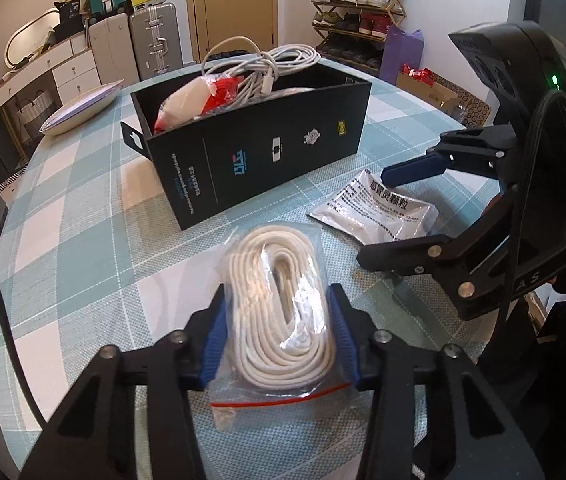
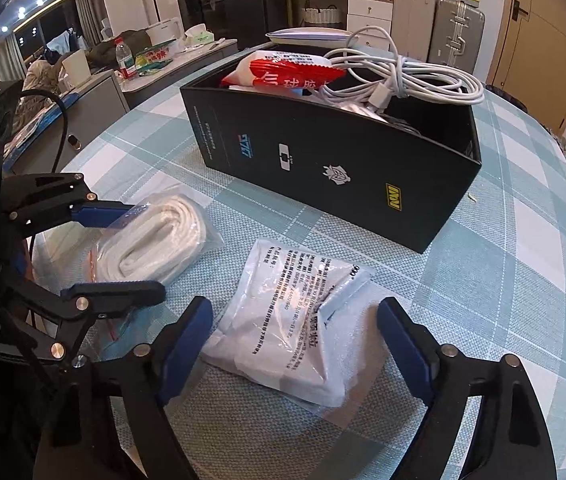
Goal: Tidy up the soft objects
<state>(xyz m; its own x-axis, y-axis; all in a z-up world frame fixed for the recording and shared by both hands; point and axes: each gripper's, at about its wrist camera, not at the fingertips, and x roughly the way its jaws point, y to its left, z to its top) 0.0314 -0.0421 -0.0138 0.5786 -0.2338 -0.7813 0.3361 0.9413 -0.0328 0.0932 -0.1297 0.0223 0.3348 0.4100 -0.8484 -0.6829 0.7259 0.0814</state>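
A clear zip bag of coiled white rope point(image 1: 283, 308) lies on the checked tablecloth. My left gripper point(image 1: 279, 312) has its blue pads against both sides of the bag; it also shows in the right wrist view point(image 2: 139, 248) around the rope bag point(image 2: 155, 240). A white printed sachet point(image 2: 291, 328) lies between the open fingers of my right gripper point(image 2: 295, 320), which do not touch it. The sachet point(image 1: 379, 212) and right gripper point(image 1: 375, 216) also show in the left wrist view. A black box point(image 1: 259, 152) behind holds a white cable bundle point(image 1: 271, 64) and a red-and-white packet point(image 1: 199, 100).
The black box point(image 2: 343, 176) stands across the middle of the round table point(image 2: 523, 264). A shallow white bowl point(image 1: 79, 108) sits at the table's far left edge. Suitcases, drawers and a shoe rack stand beyond the table.
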